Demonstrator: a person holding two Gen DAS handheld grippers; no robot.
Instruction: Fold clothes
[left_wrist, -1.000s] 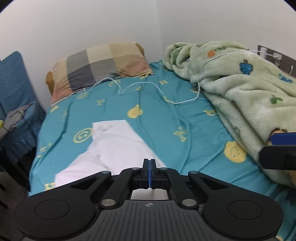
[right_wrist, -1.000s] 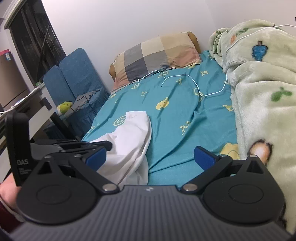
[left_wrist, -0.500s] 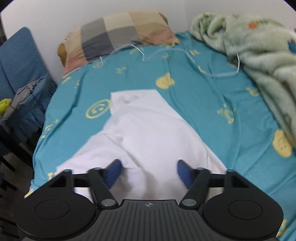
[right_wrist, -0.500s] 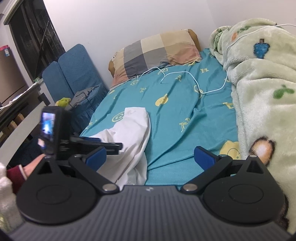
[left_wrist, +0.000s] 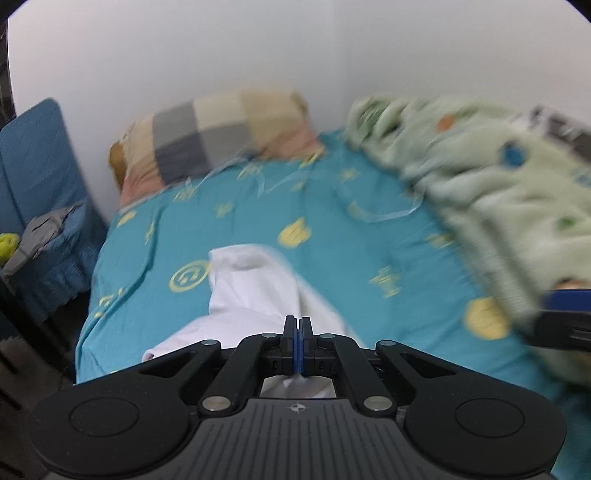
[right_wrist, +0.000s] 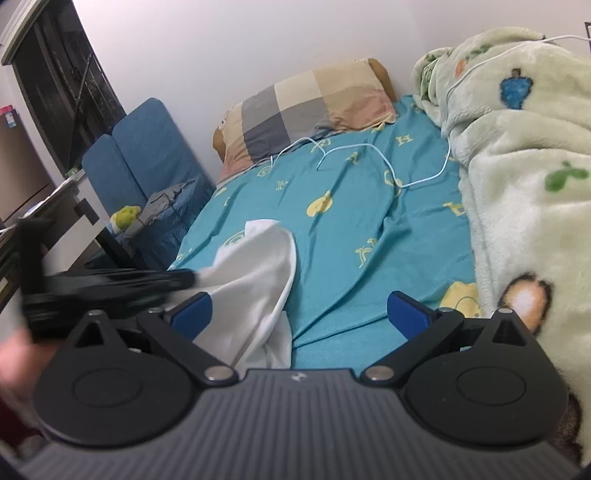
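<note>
The left gripper (left_wrist: 294, 345), jaws pinched shut on the near hem of the white garment (left_wrist: 255, 291), has it stretching up-frame over the bed's lower centre, while the right gripper (right_wrist: 299, 310) gapes wide, empty, beside it

I see a bed with a teal sheet (right_wrist: 351, 236) set in a corner of plain white walls (right_wrist: 229, 48), a blue quilted chair (right_wrist: 147, 147) beside it, a dark window (right_wrist: 62, 96) beyond.
</note>
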